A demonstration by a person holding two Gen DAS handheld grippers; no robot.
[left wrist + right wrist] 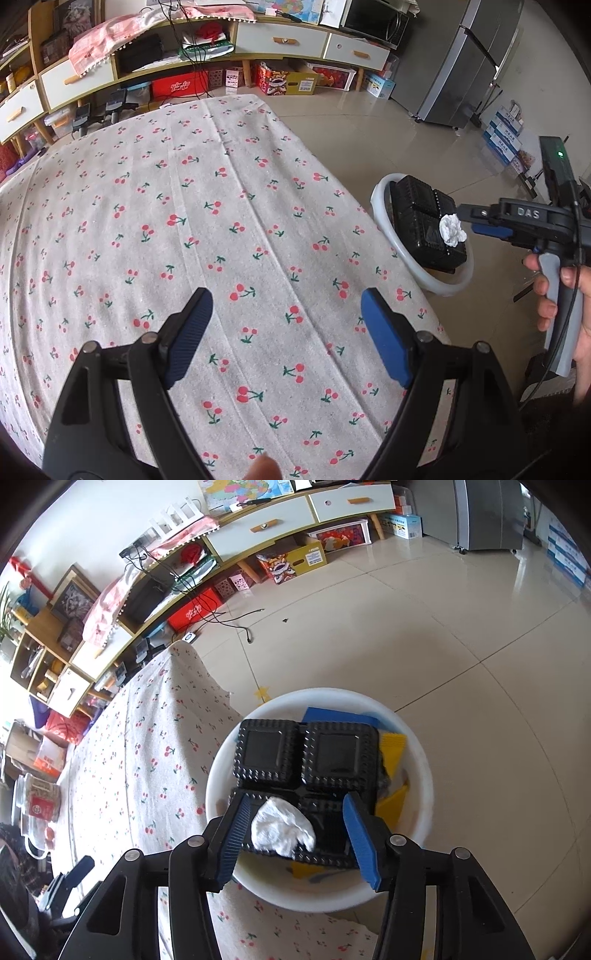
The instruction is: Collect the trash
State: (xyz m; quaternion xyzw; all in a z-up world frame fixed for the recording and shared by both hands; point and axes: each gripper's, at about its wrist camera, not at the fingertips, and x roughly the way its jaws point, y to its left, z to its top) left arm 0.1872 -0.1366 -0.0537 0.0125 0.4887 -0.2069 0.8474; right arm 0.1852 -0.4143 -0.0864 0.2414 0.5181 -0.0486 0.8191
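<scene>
A white basin (417, 775) stands on the floor beside the table and holds a black plastic tray (332, 749) with yellow (393, 746) and blue (332, 714) wrappers under it. My right gripper (296, 798) hangs over the basin with its jaws apart. A crumpled white tissue (282, 830) lies between them near the left pad, with a clear gap to the right pad. The left wrist view shows the tissue (452, 229) at the tip of the right gripper (467, 221), over the tray (417, 210). My left gripper (286, 295) is open and holds nothing, above the cherry-print tablecloth (184, 221).
A low cabinet (280, 40) with drawers and boxes under it runs along the far wall, and a grey fridge (465, 62) stands at the right. A cable (236, 624) lies on the tiled floor. A hand (561, 295) grips the right gripper's handle. A glass jar (37, 801) stands at the left.
</scene>
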